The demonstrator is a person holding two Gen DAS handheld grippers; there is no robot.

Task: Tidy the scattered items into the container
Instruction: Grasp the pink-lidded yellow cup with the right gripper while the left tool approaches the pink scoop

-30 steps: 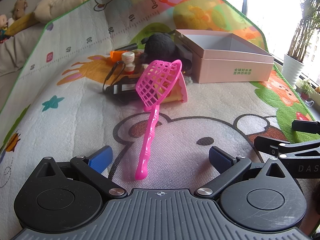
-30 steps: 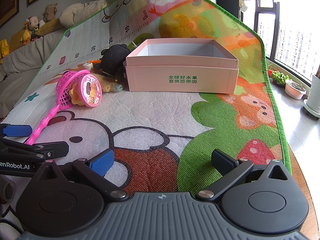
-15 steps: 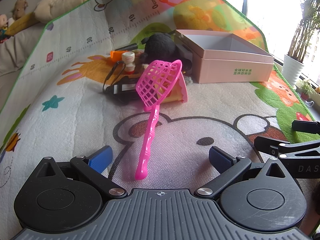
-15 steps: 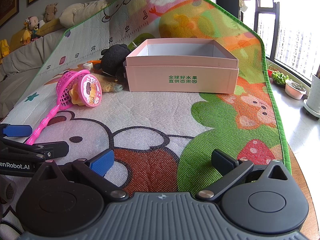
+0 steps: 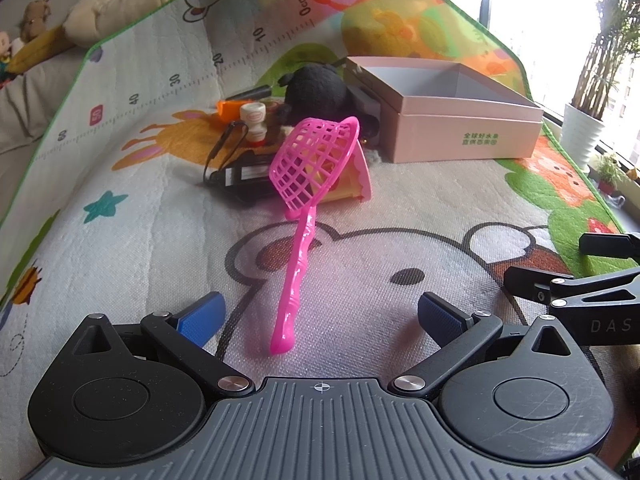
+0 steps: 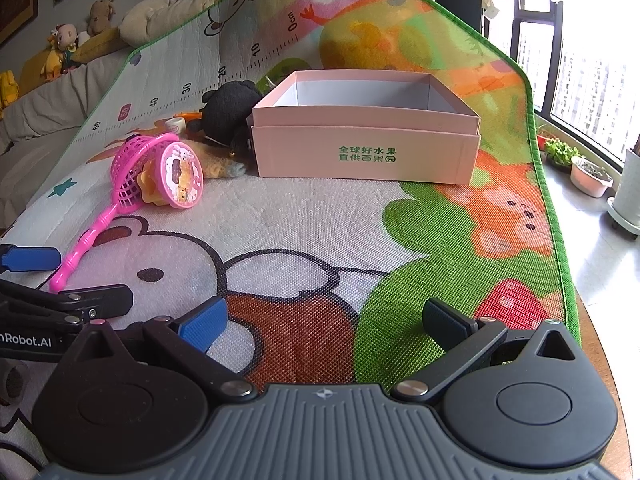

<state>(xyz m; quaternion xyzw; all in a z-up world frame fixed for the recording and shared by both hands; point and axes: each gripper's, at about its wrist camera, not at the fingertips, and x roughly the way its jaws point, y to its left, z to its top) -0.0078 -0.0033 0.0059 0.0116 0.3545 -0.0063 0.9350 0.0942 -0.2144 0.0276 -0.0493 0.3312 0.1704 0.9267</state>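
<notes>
Play mat (image 5: pixel 400 208) carried everything. Pink box (image 6: pixel 366 156) sat at 12 o'clock, nothing visible inside. Pink toy net (image 5: pixel 298 216) lay pointing 12 o'clock, handle end between the left hand-held gripper's (image 5: pixel 320 314) wide-open, empty jaws. Likely light, stiff, slick plastic; grip mid-handle. Right hand-held gripper (image 6: pixel 324 320) also wide open, empty.

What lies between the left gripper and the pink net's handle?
Only bare play mat: in the left wrist view the pink net handle ends just ahead of the open left gripper.
</notes>
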